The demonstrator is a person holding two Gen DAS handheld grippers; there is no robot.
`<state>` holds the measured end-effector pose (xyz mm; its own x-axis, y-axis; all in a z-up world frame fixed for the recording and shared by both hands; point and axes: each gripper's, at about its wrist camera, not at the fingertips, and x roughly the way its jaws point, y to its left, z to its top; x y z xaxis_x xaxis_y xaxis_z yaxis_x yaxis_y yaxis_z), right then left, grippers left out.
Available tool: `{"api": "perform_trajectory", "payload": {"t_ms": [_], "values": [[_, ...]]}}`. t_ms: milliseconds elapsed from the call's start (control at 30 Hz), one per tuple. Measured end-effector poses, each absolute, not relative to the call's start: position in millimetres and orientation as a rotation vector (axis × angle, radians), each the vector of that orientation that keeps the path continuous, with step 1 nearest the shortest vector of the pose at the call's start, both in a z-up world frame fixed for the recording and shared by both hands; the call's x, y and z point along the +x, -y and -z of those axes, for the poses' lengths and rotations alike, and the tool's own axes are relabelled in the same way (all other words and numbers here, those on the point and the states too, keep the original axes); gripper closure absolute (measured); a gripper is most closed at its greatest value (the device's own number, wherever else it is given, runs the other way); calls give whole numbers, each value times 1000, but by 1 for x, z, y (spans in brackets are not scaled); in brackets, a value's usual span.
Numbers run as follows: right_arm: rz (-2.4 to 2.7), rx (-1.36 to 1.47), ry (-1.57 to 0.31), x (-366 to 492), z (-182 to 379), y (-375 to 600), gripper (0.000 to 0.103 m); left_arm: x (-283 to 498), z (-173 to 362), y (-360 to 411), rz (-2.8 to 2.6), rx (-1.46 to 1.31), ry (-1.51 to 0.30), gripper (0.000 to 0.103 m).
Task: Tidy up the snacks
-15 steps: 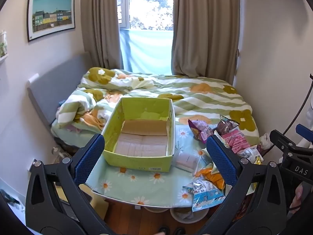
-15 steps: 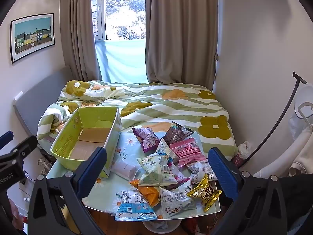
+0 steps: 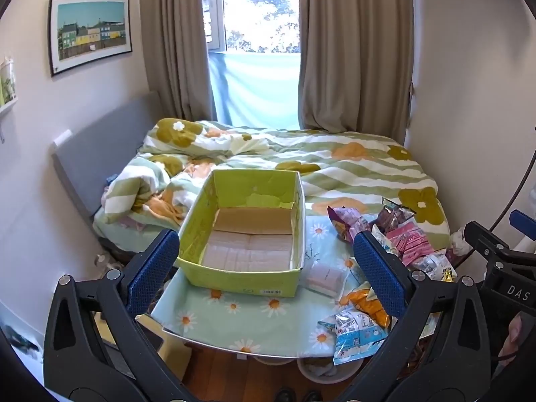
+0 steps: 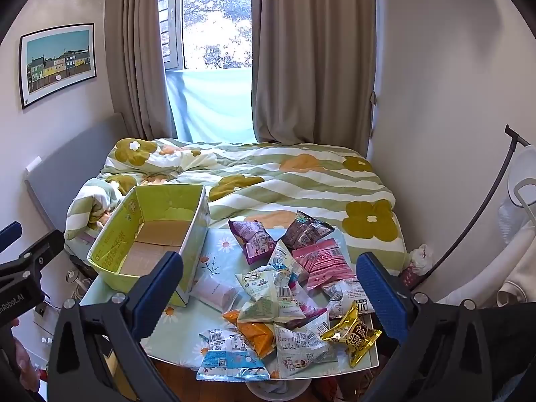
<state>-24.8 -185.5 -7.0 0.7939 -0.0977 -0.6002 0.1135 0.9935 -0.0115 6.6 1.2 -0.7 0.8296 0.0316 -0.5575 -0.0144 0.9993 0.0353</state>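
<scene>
An empty green cardboard box [image 3: 234,278] stands on the left of a small table with a daisy-print cloth [image 3: 254,321]; it also shows in the right wrist view [image 4: 110,254]. A pile of snack packets [image 4: 284,298] lies on the table's right half, among them a purple one [image 4: 253,239], a pink one [image 4: 323,261], an orange one [image 4: 256,333], a gold one [image 4: 353,336] and a blue one [image 4: 231,361]. My left gripper [image 3: 266,268] is open and empty, held back from the table before the box. My right gripper [image 4: 269,291] is open and empty, held back before the pile.
A bed with a green flowered duvet [image 3: 335,167] lies right behind the table. Walls stand left and right, a curtained window [image 3: 261,16] at the back. A dark stand [image 4: 485,207] and white rack are at the right. A bin [image 4: 278,390] sits under the table.
Both views have shifted very slightly; the grippers stay open and nothing on the table has moved.
</scene>
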Motion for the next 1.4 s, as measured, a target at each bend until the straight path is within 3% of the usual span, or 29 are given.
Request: {"api": "perform_trajectory", "payload": {"t_ms": [1400], "values": [[105,36,-660,-12,18,183,0,25,6,10,-13,47,-639,1]]}}
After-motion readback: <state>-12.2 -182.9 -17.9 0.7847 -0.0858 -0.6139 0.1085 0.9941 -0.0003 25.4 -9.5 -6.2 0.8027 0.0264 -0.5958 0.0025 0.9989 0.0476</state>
